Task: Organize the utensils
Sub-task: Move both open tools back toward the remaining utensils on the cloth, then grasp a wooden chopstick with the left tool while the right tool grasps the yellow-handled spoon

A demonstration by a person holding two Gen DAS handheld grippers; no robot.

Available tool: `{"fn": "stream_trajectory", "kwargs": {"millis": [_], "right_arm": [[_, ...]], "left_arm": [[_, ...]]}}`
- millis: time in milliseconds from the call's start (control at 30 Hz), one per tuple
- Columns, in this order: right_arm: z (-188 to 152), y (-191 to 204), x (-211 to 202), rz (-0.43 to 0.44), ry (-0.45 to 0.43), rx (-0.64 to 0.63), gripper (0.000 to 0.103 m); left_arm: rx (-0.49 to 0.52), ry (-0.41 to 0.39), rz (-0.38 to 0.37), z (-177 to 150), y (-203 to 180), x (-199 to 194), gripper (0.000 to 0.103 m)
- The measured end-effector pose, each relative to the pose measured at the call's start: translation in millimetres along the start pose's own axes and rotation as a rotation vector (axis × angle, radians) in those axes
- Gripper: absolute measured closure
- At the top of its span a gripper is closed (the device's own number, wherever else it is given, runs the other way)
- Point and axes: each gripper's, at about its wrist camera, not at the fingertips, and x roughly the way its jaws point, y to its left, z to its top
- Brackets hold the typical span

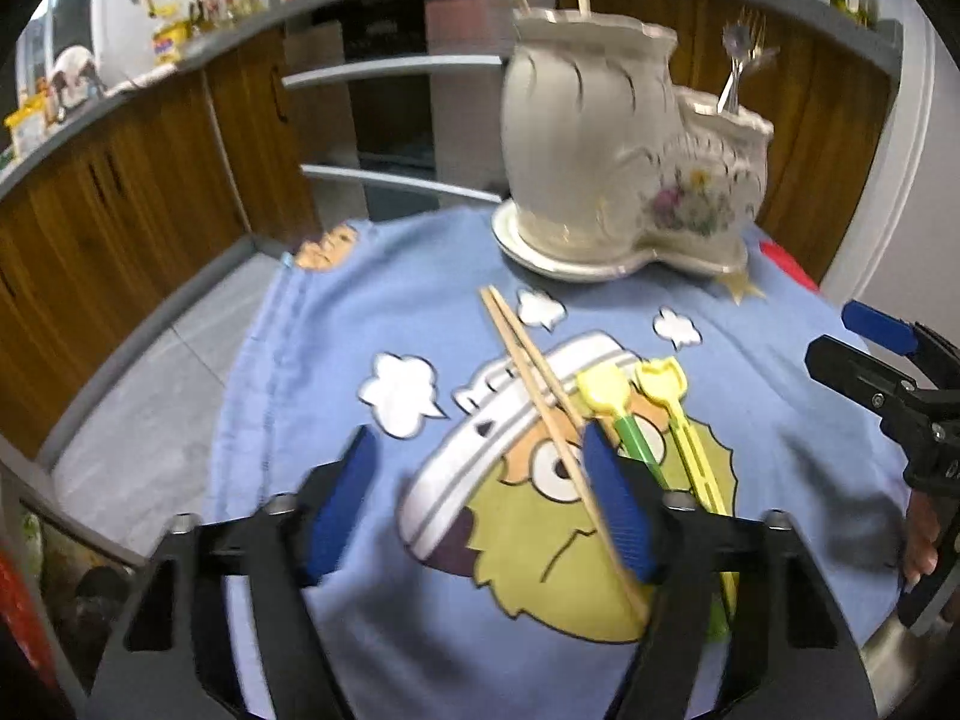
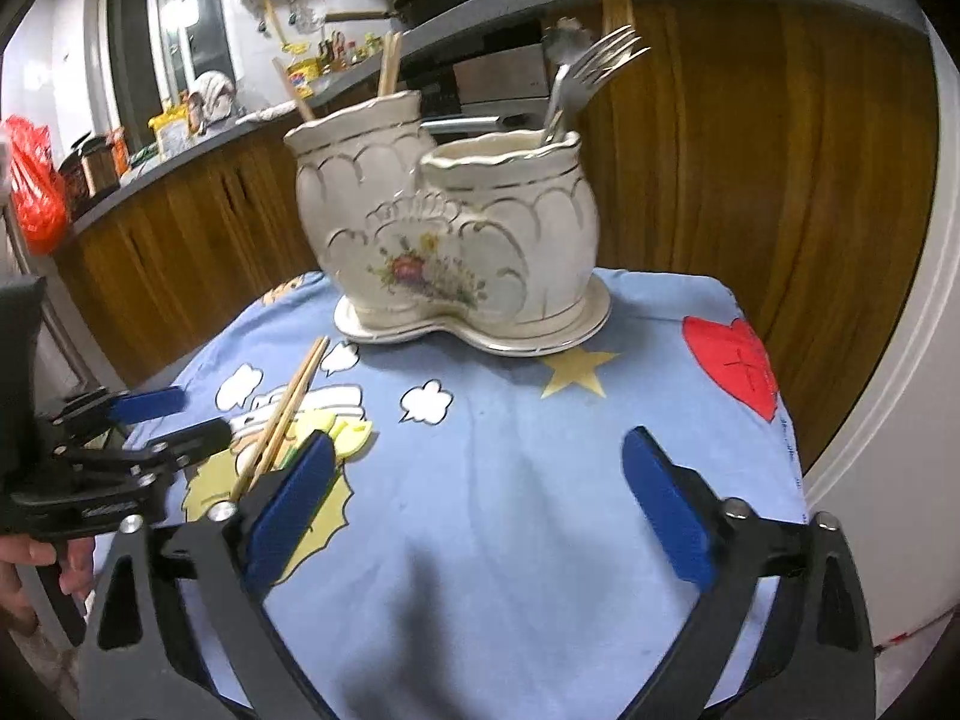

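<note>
On the blue cartoon cloth (image 1: 336, 312), a pair of chopsticks (image 1: 528, 372) and two yellow plastic picks (image 1: 630, 396) lie loose, so sorting looks partly done. At twelve o'clock the holder (image 2: 444, 240) already keeps chopsticks and forks (image 2: 594, 66). Left claw (image 1: 480, 504) and right claw (image 2: 480, 516) gape wide, empty. Wooden cabinets (image 2: 750, 150) stand behind.

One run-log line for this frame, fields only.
left gripper: open, over chopsticks | right gripper: open, empty | yellow utensils: on cloth | holder: forks inside
</note>
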Motion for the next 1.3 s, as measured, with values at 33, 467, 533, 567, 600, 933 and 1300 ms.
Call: {"fn": "stream_trajectory", "kwargs": {"millis": [33,467,533,567,600,933,1300], "right_arm": [[-0.4,1.8,0.8,0.001,0.007,-0.010,0.016],[-6.3,36.6,20.7,0.178,0.182,-0.031,0.059],[-7.5,47.3,25.8,0.181,0.210,-0.058,0.064],[-8.6,52.9,28.5,0.182,0.227,-0.070,0.066],[-9.7,57.4,31.3,0.176,0.243,-0.084,0.069],[-5.6,64.6,44.9,0.179,0.307,-0.052,0.084],[2.5,51.1,26.3,0.084,0.224,-0.125,0.093]], "left_arm": [[-0.003,0.013,-0.011,-0.3,-0.9,3.1,0.048],[0.013,0.052,-0.132,3.6,-8.6,14.3,0.098],[0.044,0.046,-0.111,3.0,-10.4,11.1,0.102],[0.057,0.045,-0.097,1.9,-10.0,9.7,0.102],[0.058,0.048,-0.094,0.9,-7.9,9.1,0.102],[-0.058,0.067,-0.137,0.1,14.2,4.3,0.102],[-0.028,0.088,-0.126,2.0,-3.1,9.8,0.086]]}}
